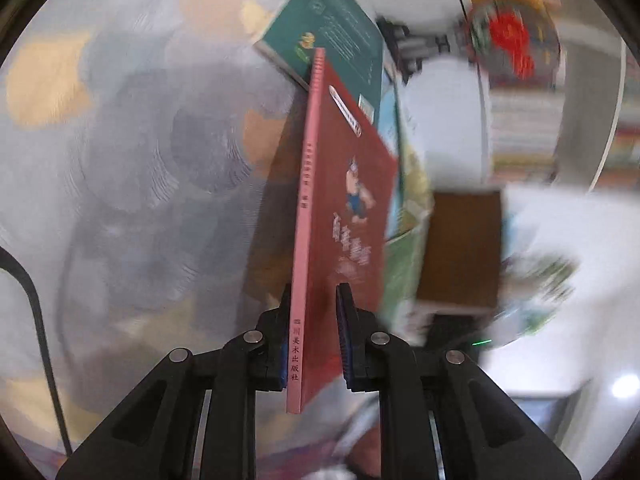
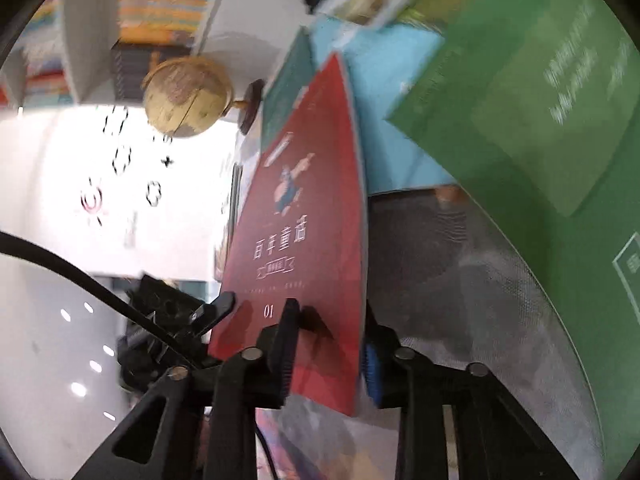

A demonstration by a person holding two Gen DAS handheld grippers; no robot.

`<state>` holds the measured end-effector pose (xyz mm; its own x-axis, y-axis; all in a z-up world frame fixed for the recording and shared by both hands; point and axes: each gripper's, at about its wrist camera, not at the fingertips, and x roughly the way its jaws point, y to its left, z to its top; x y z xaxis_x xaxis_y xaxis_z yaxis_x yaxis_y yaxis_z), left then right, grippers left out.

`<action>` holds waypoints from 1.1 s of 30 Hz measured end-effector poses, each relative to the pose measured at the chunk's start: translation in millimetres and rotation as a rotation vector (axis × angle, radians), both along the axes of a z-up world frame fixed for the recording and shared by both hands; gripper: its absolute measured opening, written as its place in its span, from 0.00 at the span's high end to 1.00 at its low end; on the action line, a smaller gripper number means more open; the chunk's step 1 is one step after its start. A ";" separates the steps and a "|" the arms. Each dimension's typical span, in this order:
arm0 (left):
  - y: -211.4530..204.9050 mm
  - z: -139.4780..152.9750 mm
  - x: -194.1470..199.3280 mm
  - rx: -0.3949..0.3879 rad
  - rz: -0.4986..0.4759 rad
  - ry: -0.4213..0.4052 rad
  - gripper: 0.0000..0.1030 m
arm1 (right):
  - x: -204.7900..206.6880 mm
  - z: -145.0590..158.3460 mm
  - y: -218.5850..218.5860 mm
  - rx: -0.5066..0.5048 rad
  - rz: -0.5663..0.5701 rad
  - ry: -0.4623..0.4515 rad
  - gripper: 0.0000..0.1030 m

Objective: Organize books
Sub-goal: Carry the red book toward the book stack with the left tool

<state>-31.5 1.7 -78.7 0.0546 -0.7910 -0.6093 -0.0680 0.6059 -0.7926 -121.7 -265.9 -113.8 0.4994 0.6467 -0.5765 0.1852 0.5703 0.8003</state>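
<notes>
A thin red book with a pink spine stands on edge between the fingers of my left gripper, which is shut on the lower end of the spine. The same red book fills the middle of the right wrist view. My right gripper is shut on its bottom edge, one pad on the cover and the blue pad behind. Part of the left gripper's finger shows at the book's lower left corner. A teal book leans behind the red one. A light blue book and a large green book lie right of it.
White shelves packed with colourful books stand beyond the stack. A tan globe sits on a white surface at the left of the right wrist view. A patterned grey and tan covering spreads to the left. A black cable crosses the left edge.
</notes>
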 end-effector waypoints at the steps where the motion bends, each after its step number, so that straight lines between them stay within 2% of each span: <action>1: -5.3 6.0 -2.7 0.064 -0.038 -0.048 0.86 | -0.9 7.3 6.2 -0.055 0.021 -0.015 0.74; 4: -17.0 22.3 -13.5 0.178 -0.107 -0.162 0.86 | -0.8 25.6 29.7 -0.246 0.087 -0.050 0.74; 6: -20.1 34.3 -22.8 0.225 -0.136 -0.227 0.86 | -3.5 38.5 47.0 -0.392 0.112 -0.078 0.75; 8: -20.1 45.3 -29.8 0.267 -0.153 -0.285 0.86 | -13.0 58.0 66.3 -0.514 0.124 -0.147 0.74; 10: -15.1 54.6 -34.1 0.284 -0.162 -0.325 0.86 | -18.8 66.8 79.0 -0.566 0.147 -0.183 0.74; 14: 5.2 64.7 -31.7 0.261 -0.152 -0.355 0.86 | -23.4 75.8 103.4 -0.582 0.206 -0.211 0.74; 18: 25.5 72.9 -26.7 0.246 -0.166 -0.388 0.86 | -24.2 86.7 122.9 -0.594 0.211 -0.235 0.74; 22: 54.0 84.1 -18.4 0.191 -0.155 -0.427 0.85 | -18.4 103.3 147.9 -0.621 0.186 -0.266 0.74; 25: 78.3 92.9 -5.5 0.177 -0.138 -0.453 0.85 | -4.0 116.7 175.3 -0.669 0.193 -0.298 0.74; 30: 130.5 101.6 27.4 0.171 -0.086 -0.484 0.85 | 34.4 129.0 216.9 -0.644 0.202 -0.336 0.74; 33: 164.3 100.2 51.6 0.199 -0.055 -0.506 0.85 | 64.4 132.6 252.1 -0.662 0.231 -0.370 0.73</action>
<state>20.1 166.0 21.5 0.3414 -0.6732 -0.6559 0.3283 0.7393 -0.5879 -57.2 -13.7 18.8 0.6289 0.3383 -0.7001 -0.2077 0.9408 0.2680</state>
